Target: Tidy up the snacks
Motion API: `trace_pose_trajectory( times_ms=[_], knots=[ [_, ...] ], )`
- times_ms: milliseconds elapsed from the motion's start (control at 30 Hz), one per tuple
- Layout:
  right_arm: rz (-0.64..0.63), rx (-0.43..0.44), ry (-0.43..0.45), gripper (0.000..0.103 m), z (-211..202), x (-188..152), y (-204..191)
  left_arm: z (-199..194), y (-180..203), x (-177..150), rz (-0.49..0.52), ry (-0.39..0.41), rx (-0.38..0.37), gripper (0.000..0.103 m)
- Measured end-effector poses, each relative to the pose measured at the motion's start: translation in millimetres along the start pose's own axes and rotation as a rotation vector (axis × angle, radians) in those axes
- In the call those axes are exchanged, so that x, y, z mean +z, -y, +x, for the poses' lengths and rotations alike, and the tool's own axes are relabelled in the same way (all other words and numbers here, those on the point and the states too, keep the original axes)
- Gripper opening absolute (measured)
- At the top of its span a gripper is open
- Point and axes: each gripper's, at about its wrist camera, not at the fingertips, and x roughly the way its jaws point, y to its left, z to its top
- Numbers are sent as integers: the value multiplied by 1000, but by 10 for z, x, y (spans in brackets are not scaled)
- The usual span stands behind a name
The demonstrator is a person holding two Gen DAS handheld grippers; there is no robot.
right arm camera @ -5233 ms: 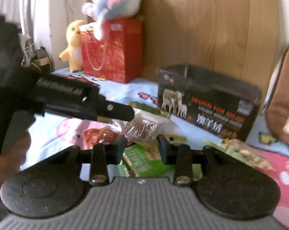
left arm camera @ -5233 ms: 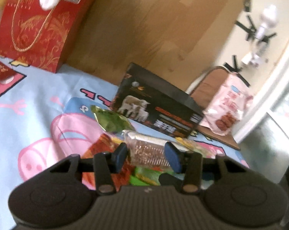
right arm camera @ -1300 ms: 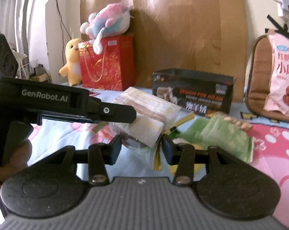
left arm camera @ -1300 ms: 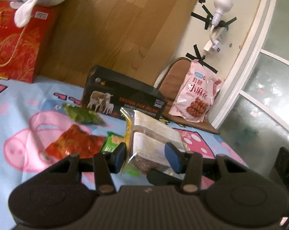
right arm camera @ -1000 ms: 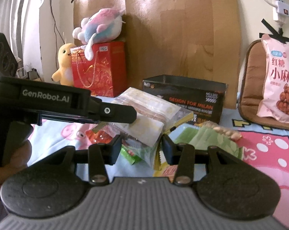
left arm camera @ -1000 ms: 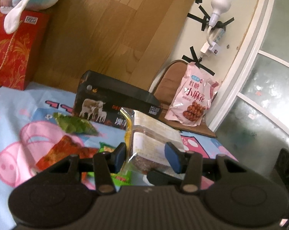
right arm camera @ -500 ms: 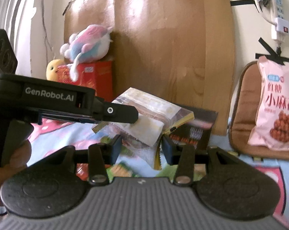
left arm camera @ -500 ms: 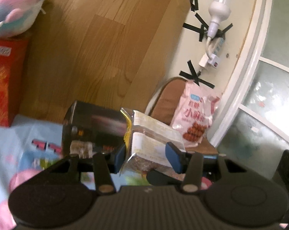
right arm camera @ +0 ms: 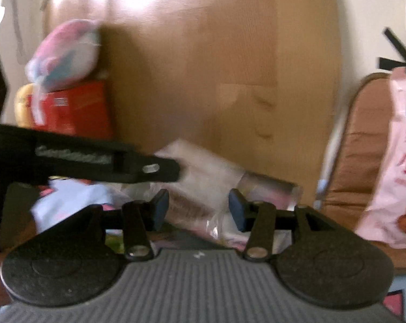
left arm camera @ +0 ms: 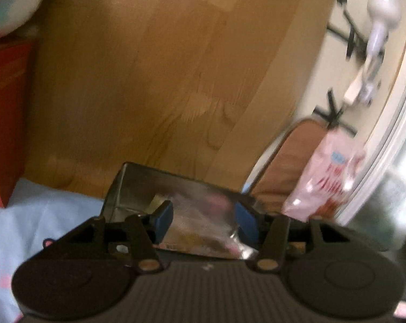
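Motion blur smears the clear snack packet (left arm camera: 200, 226) between the opening left gripper (left arm camera: 203, 222); the right gripper (right arm camera: 199, 210), also opening, shows it clearer, lower centre.

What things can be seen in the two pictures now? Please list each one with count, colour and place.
clear snack packet: one, transparent, between both grippers, over the box
black box: one, open top, before the wooden board
wooden board: one, brown, behind
pink snack bag: one, on the brown chair
red gift bag: one, left
plush toy: one, pink-blue, on the red bag
yellow toy: one, beside it
left gripper: jaws opening
right gripper: jaws opening
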Motion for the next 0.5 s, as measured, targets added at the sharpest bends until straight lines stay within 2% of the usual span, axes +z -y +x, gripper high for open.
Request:
trace_pose_trajectory(
  times_ms=[100,167,267,367,500],
  knots=[
    [87,14,50,52,-329,-75,279,-235,-27,-119,-16,29,-50,52],
    [142,5,54,52,-562,-217,470,-309,7,-265,-14,0,-87,52],
    [226,-22,5,52,-746,-498,690,-248,83,-491,-17,-82,-110,52],
    [335,-67,-69,50,-803,-803,861,-50,138,-682,-47,-170,-95,52],
    [521,11,-129,50,-746,-991,1020,219,154,-751,-123,-256,-102,52]
  ],
)
